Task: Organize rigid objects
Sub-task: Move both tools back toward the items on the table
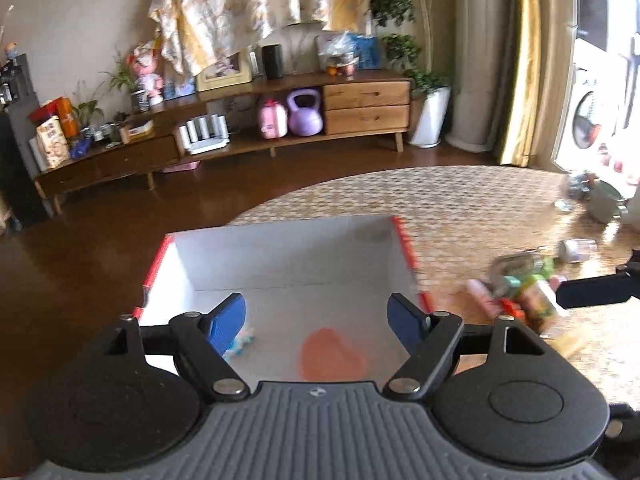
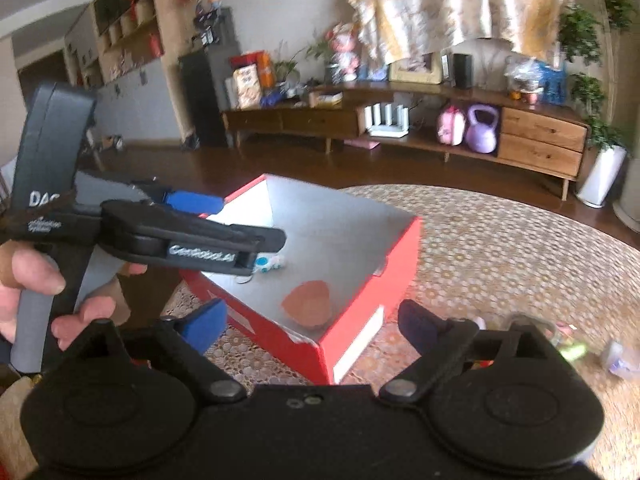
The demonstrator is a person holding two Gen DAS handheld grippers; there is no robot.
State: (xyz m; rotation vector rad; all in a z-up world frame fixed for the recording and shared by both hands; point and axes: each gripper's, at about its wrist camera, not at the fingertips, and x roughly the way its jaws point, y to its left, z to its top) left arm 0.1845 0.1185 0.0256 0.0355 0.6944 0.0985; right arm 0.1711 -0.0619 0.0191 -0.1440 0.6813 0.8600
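A red box with a white inside [image 1: 280,256] stands on the patterned table; it also shows in the right wrist view [image 2: 352,256]. In it lie an orange heart-shaped piece [image 1: 332,354] [image 2: 307,303] and a small blue-white toy [image 1: 242,340] [image 2: 269,263]. My left gripper [image 1: 318,320] is open and empty above the box's near side; it shows from the side in the right wrist view [image 2: 224,224]. My right gripper [image 2: 316,328] is open and empty, just in front of the box's near corner. A blurred heap of small items [image 1: 520,288] lies on the table right of the box.
The round table has a honeycomb-patterned cover [image 1: 460,200]. A small clear container [image 1: 578,250] and a pale mug [image 1: 606,202] are at its far right. More small items [image 2: 576,344] lie right of the right gripper. A wooden sideboard [image 1: 240,120] stands beyond the table.
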